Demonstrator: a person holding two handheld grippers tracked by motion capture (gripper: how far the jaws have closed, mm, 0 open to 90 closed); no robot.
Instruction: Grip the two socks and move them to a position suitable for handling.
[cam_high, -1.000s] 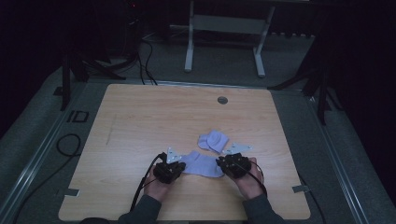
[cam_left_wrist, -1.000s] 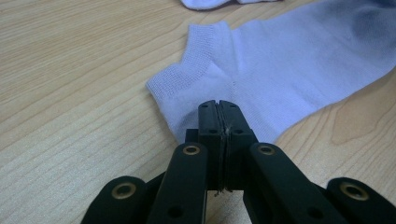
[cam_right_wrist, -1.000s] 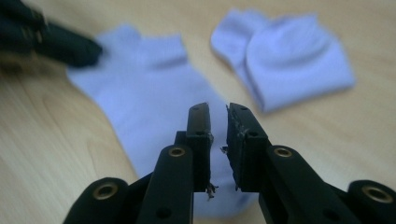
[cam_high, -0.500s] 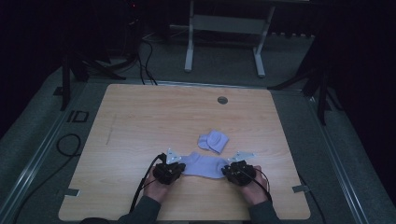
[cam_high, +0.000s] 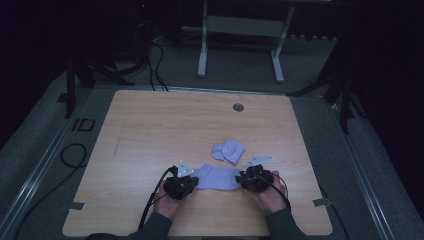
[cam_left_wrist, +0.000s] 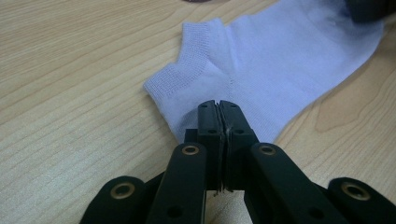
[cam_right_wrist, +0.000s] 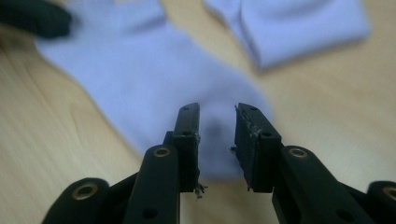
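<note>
Near the table's (cam_high: 150, 130) front edge, a pale lilac sock (cam_high: 217, 177) lies flat between the two hands. At its left end, the left gripper (cam_left_wrist: 219, 109) has its jaws pressed together on the sock's heel edge, just below the ribbed cuff; the pinched fabric is hidden between the pads. At the toe end, blurred in the right gripper view, the right gripper (cam_right_wrist: 216, 122) has just been opening, its jaws apart with the sock's tip between them, unpressed. Just beyond lies a folded sock (cam_high: 227, 151).
</note>
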